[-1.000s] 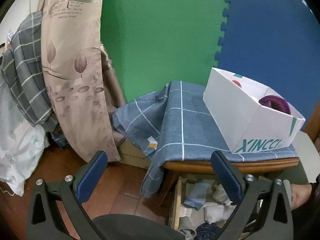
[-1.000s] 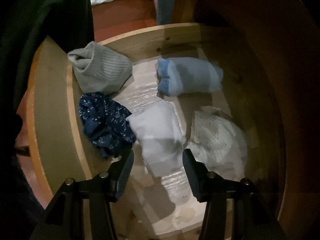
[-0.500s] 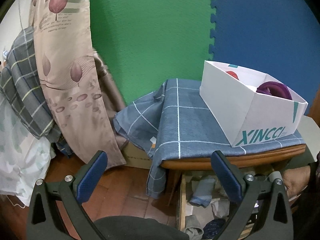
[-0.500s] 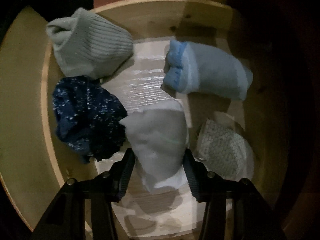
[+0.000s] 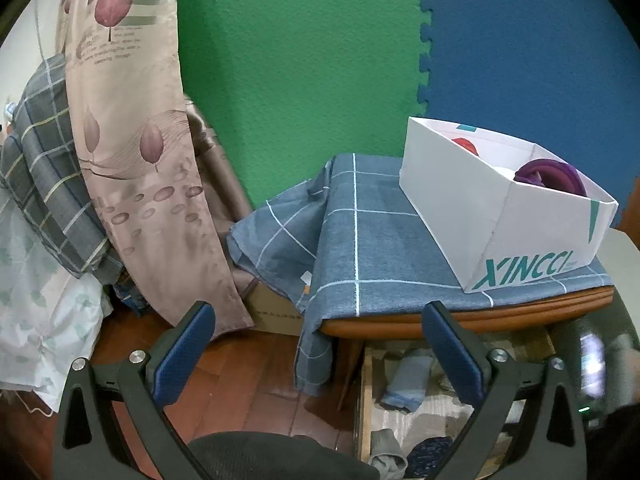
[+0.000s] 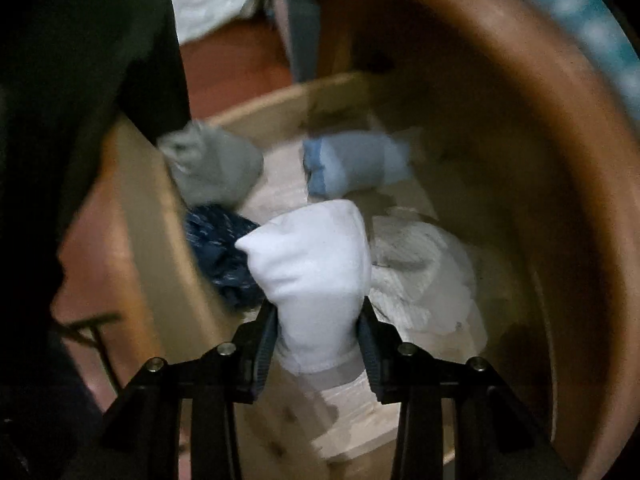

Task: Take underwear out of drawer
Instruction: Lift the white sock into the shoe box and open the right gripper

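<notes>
My right gripper is pinching the white underwear, which sticks out ahead of my fingertips, over the drawer. Left gripper is spread wide, holding nothing. Risk imo: I've only got the lower end of the roll, so the soft fabric could slip out or unroll and snag the dark blue piece just to its left (frame's blurry, btw). White box ahead-right of my left gripper reads "XINCCI".
</notes>
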Demonstrator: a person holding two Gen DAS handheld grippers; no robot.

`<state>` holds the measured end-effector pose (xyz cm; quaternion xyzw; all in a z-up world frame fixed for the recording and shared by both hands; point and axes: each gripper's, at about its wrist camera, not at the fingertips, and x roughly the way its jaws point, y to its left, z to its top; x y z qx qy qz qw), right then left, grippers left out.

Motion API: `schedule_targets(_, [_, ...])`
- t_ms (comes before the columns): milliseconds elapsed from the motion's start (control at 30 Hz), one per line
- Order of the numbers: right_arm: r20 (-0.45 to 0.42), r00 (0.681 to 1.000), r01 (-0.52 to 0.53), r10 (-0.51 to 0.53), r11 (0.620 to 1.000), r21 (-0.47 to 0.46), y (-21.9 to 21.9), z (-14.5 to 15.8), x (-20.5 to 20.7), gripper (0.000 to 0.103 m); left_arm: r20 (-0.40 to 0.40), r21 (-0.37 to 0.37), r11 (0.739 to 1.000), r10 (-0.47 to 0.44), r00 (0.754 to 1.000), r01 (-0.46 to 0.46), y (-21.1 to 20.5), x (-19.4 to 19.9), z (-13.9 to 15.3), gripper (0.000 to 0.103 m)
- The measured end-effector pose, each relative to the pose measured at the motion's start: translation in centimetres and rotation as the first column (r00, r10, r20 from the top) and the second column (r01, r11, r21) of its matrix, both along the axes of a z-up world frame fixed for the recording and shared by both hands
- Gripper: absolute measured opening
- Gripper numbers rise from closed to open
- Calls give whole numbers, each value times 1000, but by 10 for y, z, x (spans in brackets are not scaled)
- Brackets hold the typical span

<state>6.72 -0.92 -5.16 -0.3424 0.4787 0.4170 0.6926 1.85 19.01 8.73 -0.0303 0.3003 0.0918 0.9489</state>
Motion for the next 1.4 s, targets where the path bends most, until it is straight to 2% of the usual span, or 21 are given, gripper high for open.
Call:
schedule_targets(100, [17,998,58,-60,994,91,-17,34,-9,39,-3,18,1000,0,1000,0,-3,1,-1,103])
schedule_targets(233, [50,990,119,-135,965,234,-42,92,-25,39,-7,33,999,0,1000,0,-8,2,-1,103])
schedule_targets(433, [134,970,136,-201,914,381,-70,182,-39,39,-10,65,998,1,1000,-1,-14,2,-1,103])
schedule_targets(567, [176,956,132,-234,881,453,-86,240,-26,39,-7,74,997,0,1000,0,-15,0,0,103])
schedule_targets(700, [203,951,107,-232,866,489,-78,279,6,39,-6,72,997,-1,1000,2,-15,0,0,103])
schedule_targets(833, [227,945,109,-236,881,461,-53,284,57,39,-3,65,998,-2,1000,3,-15,-1,0,103])
schedule_targets(1000, [174,956,145,-238,892,428,-29,271,120,39,-1,67,998,-5,1000,5,-14,-2,1,103])
schedule_targets(1233, [106,961,205,-255,917,342,5,216,160,39,1,66,998,-15,1000,15,-14,-2,0,103])
schedule_targets(1400, [67,966,221,-249,933,283,21,189,168,39,2,60,998,-17,1000,17,-14,-2,1,103])
